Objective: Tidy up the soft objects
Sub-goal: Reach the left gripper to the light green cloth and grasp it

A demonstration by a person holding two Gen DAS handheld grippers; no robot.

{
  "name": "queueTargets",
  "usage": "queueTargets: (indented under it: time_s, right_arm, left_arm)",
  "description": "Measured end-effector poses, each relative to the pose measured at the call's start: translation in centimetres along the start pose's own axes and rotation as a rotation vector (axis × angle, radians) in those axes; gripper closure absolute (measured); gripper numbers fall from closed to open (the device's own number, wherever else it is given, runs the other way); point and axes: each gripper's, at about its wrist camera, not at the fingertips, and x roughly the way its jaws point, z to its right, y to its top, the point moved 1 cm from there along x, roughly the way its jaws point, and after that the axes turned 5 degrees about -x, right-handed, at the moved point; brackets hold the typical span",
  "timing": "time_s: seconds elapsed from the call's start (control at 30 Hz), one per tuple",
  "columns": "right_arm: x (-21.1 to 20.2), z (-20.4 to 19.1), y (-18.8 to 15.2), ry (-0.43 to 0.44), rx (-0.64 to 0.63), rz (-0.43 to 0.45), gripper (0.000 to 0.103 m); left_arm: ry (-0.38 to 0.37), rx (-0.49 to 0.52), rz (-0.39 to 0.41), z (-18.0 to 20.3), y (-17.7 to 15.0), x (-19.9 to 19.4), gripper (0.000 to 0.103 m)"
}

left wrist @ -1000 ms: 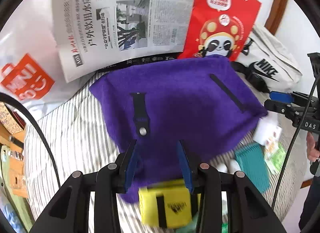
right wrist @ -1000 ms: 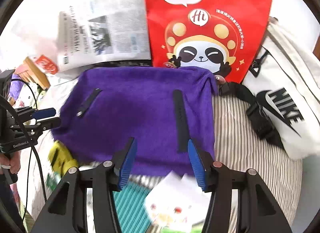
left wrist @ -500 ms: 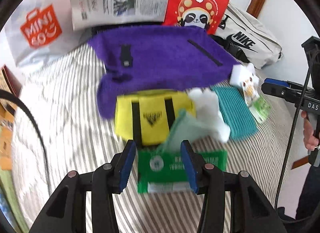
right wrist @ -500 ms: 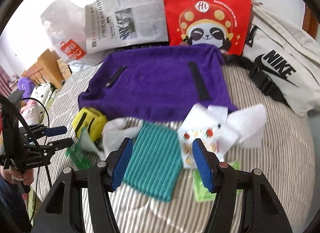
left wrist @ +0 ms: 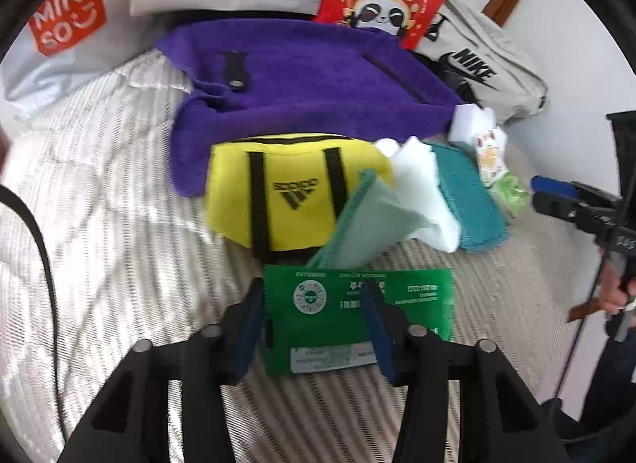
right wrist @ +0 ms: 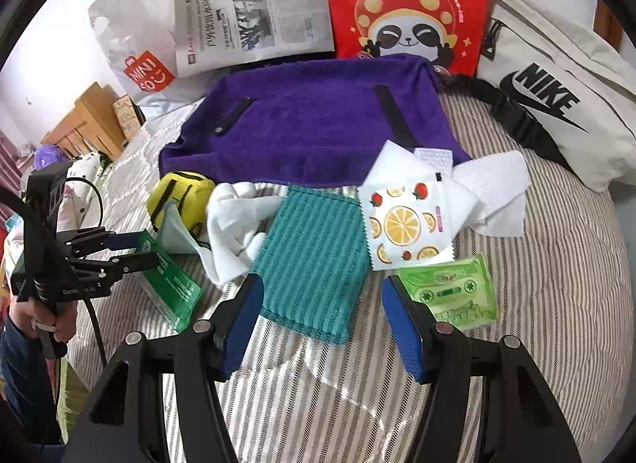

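Left gripper [left wrist: 314, 323]: jaws closing astride green packet [left wrist: 357, 304], below yellow bag [left wrist: 286, 188]; grip packet's middle. Right gripper [right wrist: 322, 323]: half open, empty.

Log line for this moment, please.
left hand-held gripper: closing around green tissue pack | right hand-held gripper: open over teal cloth

Before us a striped bed [right wrist: 556, 264] carries a purple towel [right wrist: 310, 133], a yellow pouch [left wrist: 286, 192], a white cloth [right wrist: 234, 224], a teal cloth [right wrist: 314, 260], a fruit-print packet [right wrist: 405, 220], a light green packet [right wrist: 457, 292] and a dark green packet [left wrist: 357, 316]. At the far edge we see a white Nike bag [right wrist: 556, 93].
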Motion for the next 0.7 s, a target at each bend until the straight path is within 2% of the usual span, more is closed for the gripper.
queueTargets:
  time_s: [0.07,0.13,0.17,0.3,0.47,0.57,0.63,0.7]
  right_arm:
    - [0.1,0.1,-0.2,-0.013,0.001,-0.007,0.041]
    - [0.1,0.2,-0.3,-0.020,0.002,-0.011,0.041]
    - [0.1,0.4,-0.3,-0.022,0.007,-0.010,0.041]
    - [0.4,0.6,-0.1,-0.022,0.014,-0.015,0.041]
    - [1.0,0.5,0.1,-0.032,0.001,-0.023,0.041]
    - [1.5,0.4,0.0,-0.027,-0.001,-0.034,0.041]
    - [1.7,0.4,-0.1,-0.023,0.000,-0.036,0.041]
    - [1.9,0.2,-0.2,-0.018,-0.007,-0.044,0.041]
  left_arm:
    - [-0.015,0.011,-0.005,0.1,-0.2,0.1,0.081]
    - [-0.012,0.027,-0.003,0.2,-0.3,-0.1,0.085]
    - [-0.013,0.031,0.000,0.2,-0.3,-0.3,0.092]
    - [-0.018,0.027,0.013,-0.1,-0.4,-1.2,0.096]
    - [0.090,0.035,0.035,-0.9,-0.4,-1.6,0.096]
    - [0.065,-0.017,0.042,-2.2,0.4,-1.9,0.096]
    - [0.093,0.024,0.053,-1.6,0.4,-2.2,0.096]
    - [0.082,0.068,0.066,-0.6,0.0,-2.7,0.092]
